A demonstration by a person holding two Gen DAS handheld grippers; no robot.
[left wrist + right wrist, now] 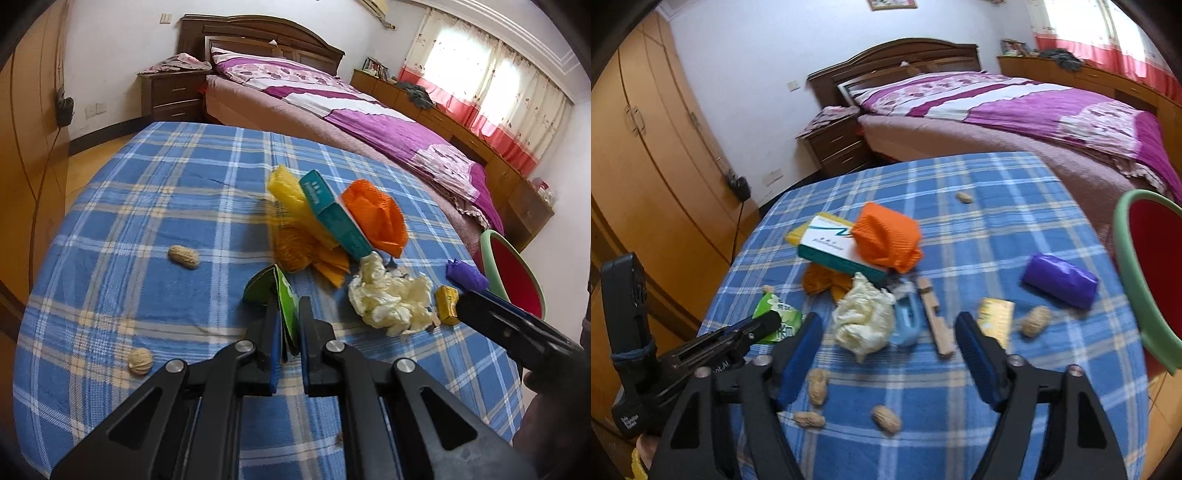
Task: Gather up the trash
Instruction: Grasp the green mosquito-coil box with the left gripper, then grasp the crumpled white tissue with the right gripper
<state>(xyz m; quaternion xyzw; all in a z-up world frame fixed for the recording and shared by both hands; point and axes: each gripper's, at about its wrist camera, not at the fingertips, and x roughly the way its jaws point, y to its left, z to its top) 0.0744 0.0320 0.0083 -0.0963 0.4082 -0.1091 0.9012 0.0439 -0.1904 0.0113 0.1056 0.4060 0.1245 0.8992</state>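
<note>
The left gripper (289, 314) pinches a green wrapper (286, 301); the right gripper (888, 334) hangs spread above peanuts (817, 386). Beyond lie a crumpled tissue (862, 319), teal box (834, 249) and orange paper (886, 238). A bin (1134, 273) stands off the table's (979, 192) right edge.

Bright daylight pouring through the curtains (491, 74), blown out white there. Soft, faint shadows on the cloth (147, 206). Heavy fisheye bend, dark vignette at corners. Slight motion blur on the orange wrapper (886, 236) and purple packet (1060, 278); near fingers (798, 362) soft
</note>
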